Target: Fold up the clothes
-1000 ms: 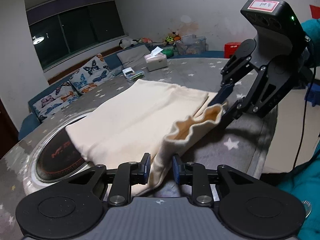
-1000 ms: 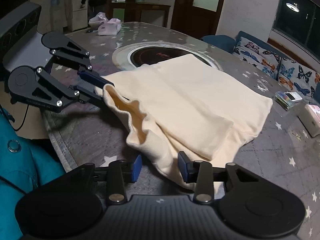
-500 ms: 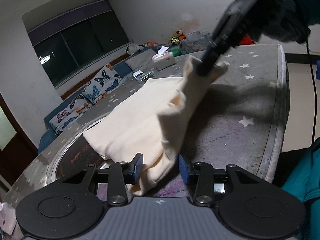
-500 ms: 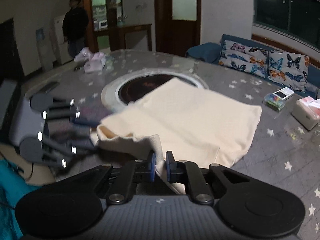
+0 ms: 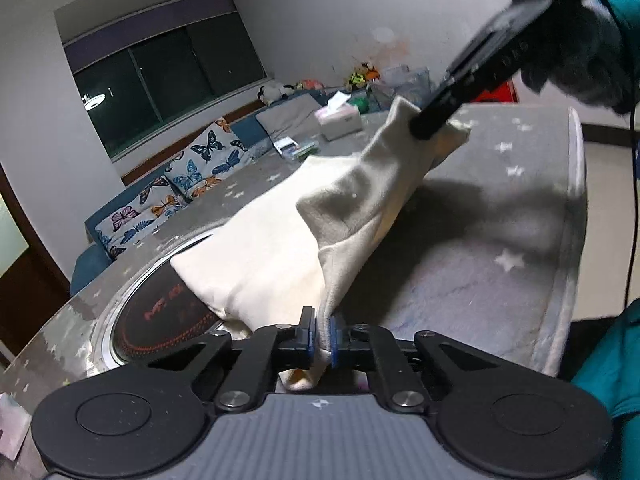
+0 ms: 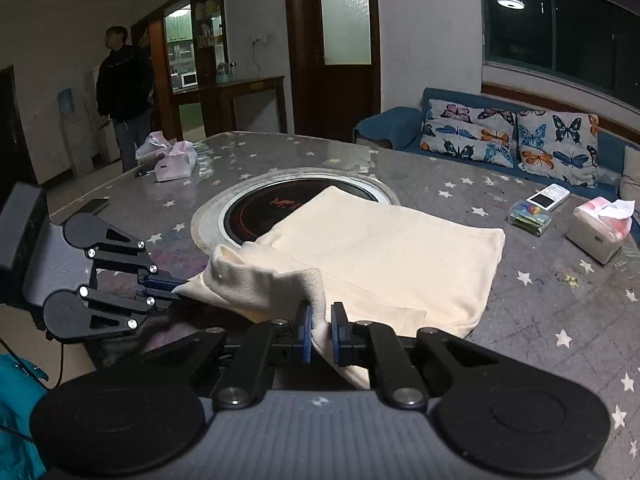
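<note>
A cream garment point(image 5: 260, 256) lies partly folded on the grey star-patterned table point(image 5: 480, 280); it also shows in the right wrist view point(image 6: 384, 248). My left gripper point(image 5: 323, 338) is shut on one corner of its near hem. My right gripper point(image 6: 320, 330) is shut on the other corner. Both hold the hem lifted above the table, stretched between them. The right gripper shows in the left wrist view point(image 5: 436, 120), raised high. The left gripper shows in the right wrist view point(image 6: 172, 288), lower left.
A round black cooktop point(image 6: 276, 212) is set into the table under the garment's far part. A tissue box point(image 6: 600, 232), a small box point(image 6: 530, 218) and a phone point(image 6: 548, 196) lie at right. A pink bag point(image 6: 172, 160) sits far left. A person point(image 6: 124, 92) stands behind.
Both grippers closed on the hem corners and lifted them off the table. The right gripper rose high, and the hem now hangs stretched between the two.
</note>
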